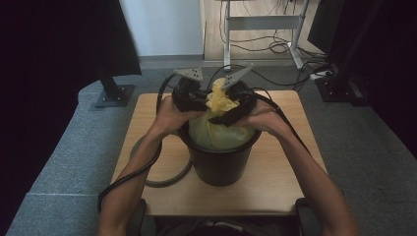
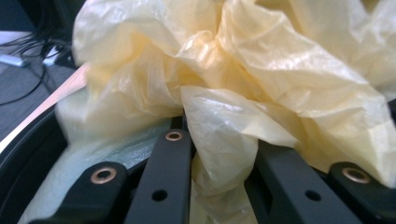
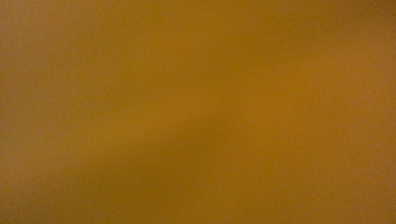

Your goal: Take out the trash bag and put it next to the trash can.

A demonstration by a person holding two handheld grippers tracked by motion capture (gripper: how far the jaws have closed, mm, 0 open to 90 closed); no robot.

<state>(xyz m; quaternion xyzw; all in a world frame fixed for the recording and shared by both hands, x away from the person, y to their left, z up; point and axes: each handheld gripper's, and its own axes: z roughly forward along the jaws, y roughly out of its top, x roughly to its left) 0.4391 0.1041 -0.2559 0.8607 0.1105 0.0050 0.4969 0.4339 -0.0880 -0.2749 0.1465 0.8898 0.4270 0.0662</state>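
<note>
Grey carpet surrounds our small wooden worktop [image 1: 275,189], with a dark curtain on the left and a desk frame and loose cables behind. Starting from the left in the high view, our left hand [image 1: 169,114] holds the left tool [image 1: 204,102] at the far left rim of a black bucket [image 1: 219,164] that stands near the middle of the worktop. In the left gripper view its black jaws stand close together with a fold of the yellow plastic bag [image 2: 261,70] pinched between them, so we are clamped on the bag. The bag lines the bucket, and its bunched top rises above the rim between the two tools. Its lower part is hidden inside the bucket, and we cannot see what is in it. On the right, our right hand [image 1: 265,118] holds the right tool [image 1: 231,117] against the bag's gathered neck. The right gripper view is a blurred orange-yellow field, the film lying right over the lens, so we cannot tell how those jaws stand. We can read no label or writing anywhere.
</note>
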